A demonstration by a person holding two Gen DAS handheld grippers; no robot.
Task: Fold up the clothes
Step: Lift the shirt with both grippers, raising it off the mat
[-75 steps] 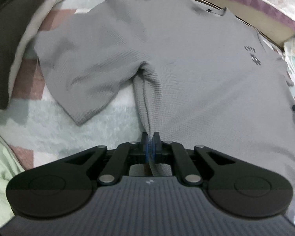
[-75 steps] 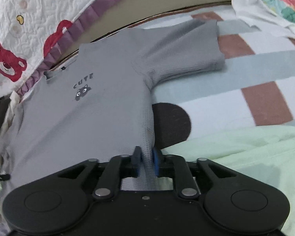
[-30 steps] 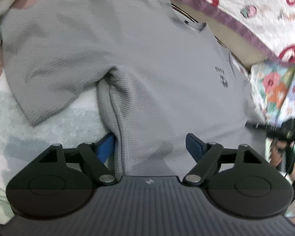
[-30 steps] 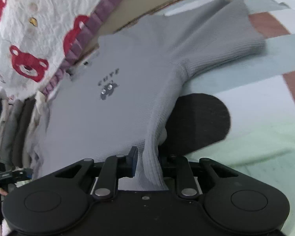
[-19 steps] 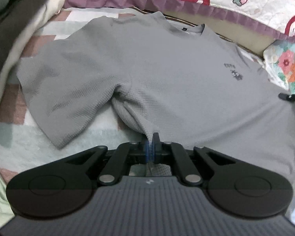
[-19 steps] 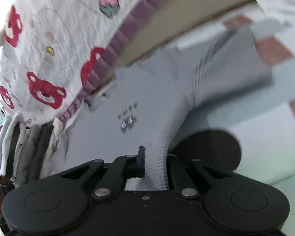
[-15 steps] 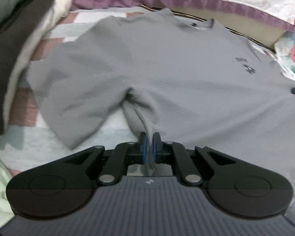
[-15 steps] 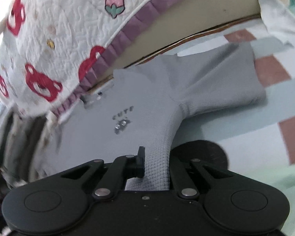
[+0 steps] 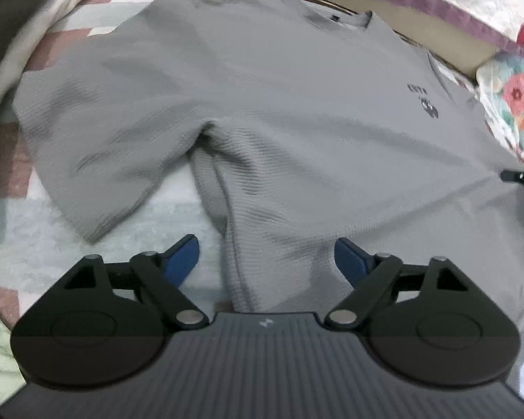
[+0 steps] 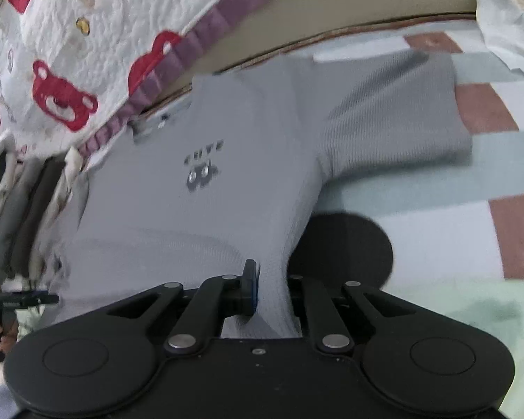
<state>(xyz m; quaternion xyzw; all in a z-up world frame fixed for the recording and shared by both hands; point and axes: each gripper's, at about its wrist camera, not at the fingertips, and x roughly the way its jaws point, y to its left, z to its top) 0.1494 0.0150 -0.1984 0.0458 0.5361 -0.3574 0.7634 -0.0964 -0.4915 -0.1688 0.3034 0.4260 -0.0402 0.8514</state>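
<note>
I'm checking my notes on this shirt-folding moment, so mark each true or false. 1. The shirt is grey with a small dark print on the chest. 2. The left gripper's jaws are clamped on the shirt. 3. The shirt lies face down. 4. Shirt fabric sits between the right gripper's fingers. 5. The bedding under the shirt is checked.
1. True: the shirt is grey, with the print on its chest.
2. False: the left gripper stands wide, jaws opening, pads clear of the fabric.
3. False: it lies face up, print showing.
4. True: fabric is bunched in the right gripper, jaws opening.
5. True: the bedding shows coloured squares.
</note>
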